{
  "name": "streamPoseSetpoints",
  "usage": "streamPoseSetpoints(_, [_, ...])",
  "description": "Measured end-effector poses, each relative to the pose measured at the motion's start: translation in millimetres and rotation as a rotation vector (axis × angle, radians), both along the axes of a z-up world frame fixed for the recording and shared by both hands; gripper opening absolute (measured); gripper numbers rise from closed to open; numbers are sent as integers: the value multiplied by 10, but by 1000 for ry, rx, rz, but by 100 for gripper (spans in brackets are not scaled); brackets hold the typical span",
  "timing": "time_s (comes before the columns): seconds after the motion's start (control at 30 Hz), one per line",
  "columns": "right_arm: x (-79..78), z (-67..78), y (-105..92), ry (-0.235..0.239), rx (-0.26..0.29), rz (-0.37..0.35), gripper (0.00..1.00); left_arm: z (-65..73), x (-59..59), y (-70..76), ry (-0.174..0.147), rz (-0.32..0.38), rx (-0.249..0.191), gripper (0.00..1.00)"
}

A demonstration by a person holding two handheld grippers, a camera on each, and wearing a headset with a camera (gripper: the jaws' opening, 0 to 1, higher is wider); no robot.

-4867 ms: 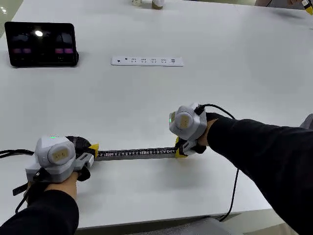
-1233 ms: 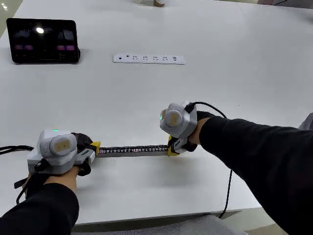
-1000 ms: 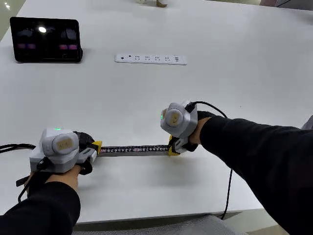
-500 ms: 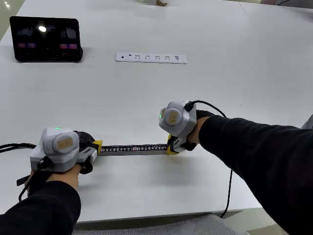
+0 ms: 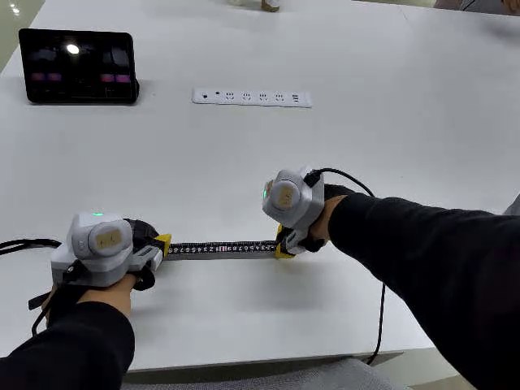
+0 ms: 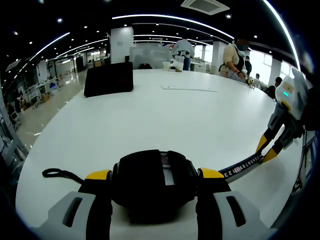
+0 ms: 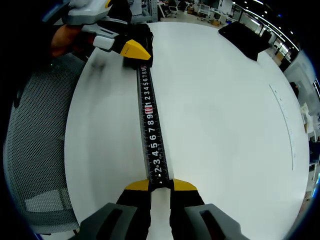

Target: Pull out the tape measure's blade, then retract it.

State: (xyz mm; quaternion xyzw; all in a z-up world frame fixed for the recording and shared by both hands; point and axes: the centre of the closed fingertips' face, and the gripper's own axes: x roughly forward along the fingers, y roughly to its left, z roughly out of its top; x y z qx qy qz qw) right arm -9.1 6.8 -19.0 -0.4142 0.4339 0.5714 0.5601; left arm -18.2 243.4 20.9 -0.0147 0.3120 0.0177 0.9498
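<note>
Head view: on the white table [image 5: 366, 122] the left gripper [image 5: 153, 248] is clamped on the black case [image 5: 140, 231]. The right gripper [image 5: 281, 246] pinches the free end of the blade [image 5: 221, 247], which lies flat between them. A dark tablet [image 5: 79, 67] and a power strip [image 5: 252, 97] lie farther back.

Left gripper view: the yellow-tipped jaws squeeze the case from both sides. The blade leaves to the right, with the digits 2 and 3 legible.

Right gripper view: the jaws are closed tight on the blade's tip. Its scale reads 2 to 9, a red 10, then 1 to 9 up to the case.
</note>
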Motion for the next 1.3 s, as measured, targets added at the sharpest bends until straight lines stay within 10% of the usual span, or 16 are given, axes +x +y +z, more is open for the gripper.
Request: streamPoseSetpoints(1.3, [-11, 5, 141, -2, 12, 2, 10, -4, -2, 1, 4, 0, -1, 63])
